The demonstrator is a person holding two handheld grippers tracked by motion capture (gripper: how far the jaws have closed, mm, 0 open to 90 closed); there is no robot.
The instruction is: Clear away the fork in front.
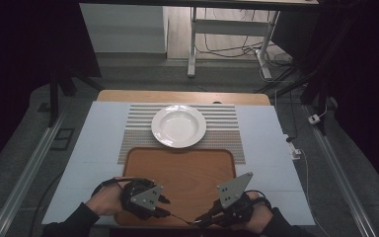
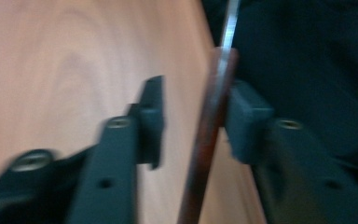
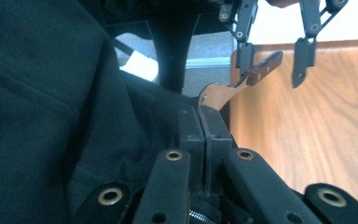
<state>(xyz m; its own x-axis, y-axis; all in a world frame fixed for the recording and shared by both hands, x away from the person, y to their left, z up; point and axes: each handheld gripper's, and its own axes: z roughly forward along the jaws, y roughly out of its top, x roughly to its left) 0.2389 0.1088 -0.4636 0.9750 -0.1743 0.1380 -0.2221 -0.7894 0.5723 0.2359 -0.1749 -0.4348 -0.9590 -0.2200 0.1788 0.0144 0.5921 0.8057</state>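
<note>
- Where is the cutlery piece [image 3: 261,69]?
- It hangs low over the near edge of the wooden tray [image 1: 177,168], between the two tools.
- Who has it?
- The right tool [image 3: 205,135] is clenched tight on its shiny metal end. The left tool [image 2: 196,121] is released. Its jaws stand on both sides of the brown handle [image 2: 209,126], and just one pad touches it.
- What else is there?
- A white plate [image 1: 178,126] sits on a striped mat [image 1: 227,128], past the tray on the surface [image 1: 266,163].
</note>
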